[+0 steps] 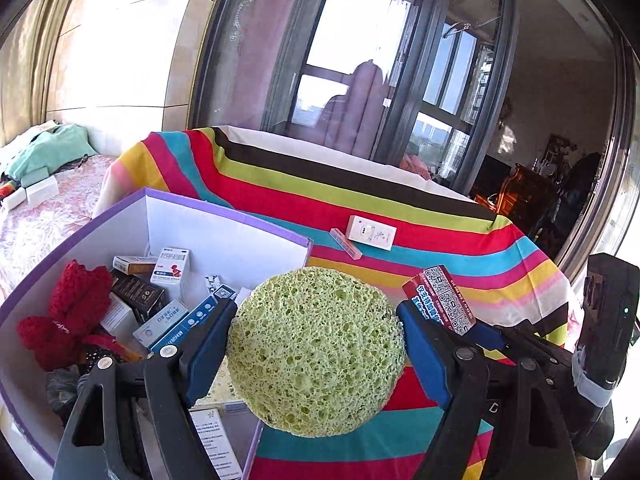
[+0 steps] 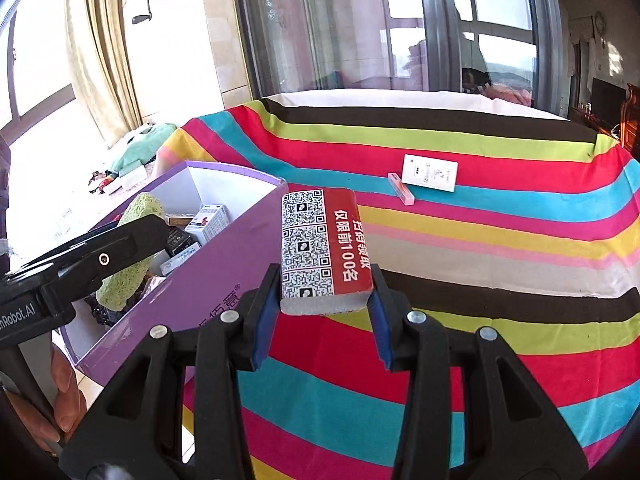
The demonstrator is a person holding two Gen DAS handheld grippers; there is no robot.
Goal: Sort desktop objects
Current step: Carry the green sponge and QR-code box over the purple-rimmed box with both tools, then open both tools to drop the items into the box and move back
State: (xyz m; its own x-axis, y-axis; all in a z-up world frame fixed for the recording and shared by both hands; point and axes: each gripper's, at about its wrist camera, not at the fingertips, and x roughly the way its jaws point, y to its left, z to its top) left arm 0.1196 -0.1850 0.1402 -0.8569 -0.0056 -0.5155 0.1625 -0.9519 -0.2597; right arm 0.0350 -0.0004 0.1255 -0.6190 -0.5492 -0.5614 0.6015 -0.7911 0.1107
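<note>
My left gripper (image 1: 316,328) is shut on a round green sponge (image 1: 316,348), held above the right edge of the purple box (image 1: 224,212). The sponge also shows in the right wrist view (image 2: 128,268) over the box (image 2: 192,292). My right gripper (image 2: 324,296) is shut on a red block with QR codes (image 2: 320,248), held above the striped cloth just right of the box. That block also shows in the left wrist view (image 1: 440,300). A white card box (image 2: 430,172) and a pink stick (image 2: 401,189) lie on the cloth further back.
The purple box holds several medicine boxes (image 1: 170,268) and a red knitted item (image 1: 72,312). The striped cloth (image 2: 500,240) covers the table. A window and curtains stand behind it. A bench with clothes (image 1: 48,152) is at the left.
</note>
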